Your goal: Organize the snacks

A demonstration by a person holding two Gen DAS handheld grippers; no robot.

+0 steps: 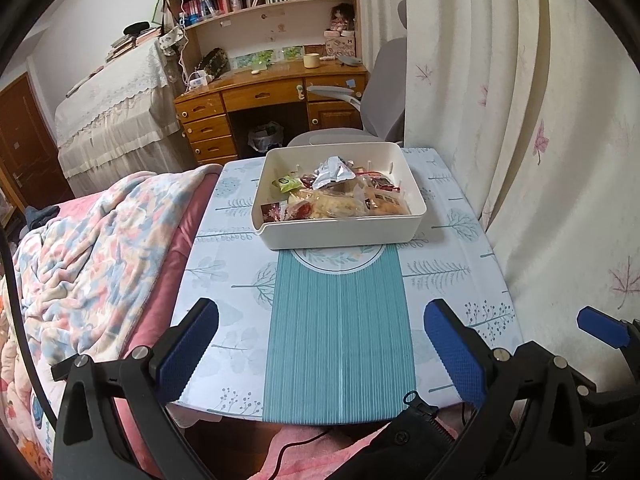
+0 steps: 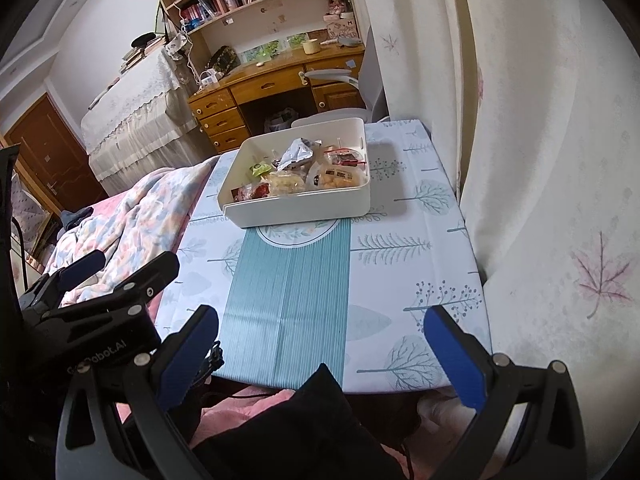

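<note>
Both sets of jaws stand wide apart, nothing between them. Left gripper [image 1: 320, 344] and right gripper [image 2: 320, 350] hover side by side at the near edge of the table [image 1: 452, 264], low, fingers pointing toward the far side.

The snacks [image 1: 336, 194] lie piled in a white bin [image 1: 344, 232] at the far end of the table, straight ahead of both grippers and well apart from them. A crumpled silver packet [image 1: 334, 170] sits on top; a small green packet [image 1: 285, 183] lies at the bin's left side, clear bags toward its near and right sides. The bin's long axis runs left to right.

Between grippers and bin, a teal striped strip [image 1: 338, 336] runs near to far, with nothing on it.

Neither gripper looks clearly nearer; the bin sits roughly central to both.

Judgement: snacks all in the bin fits either a sorted end state or a jumble awaiting sorting. The pictures do not settle which.
</note>
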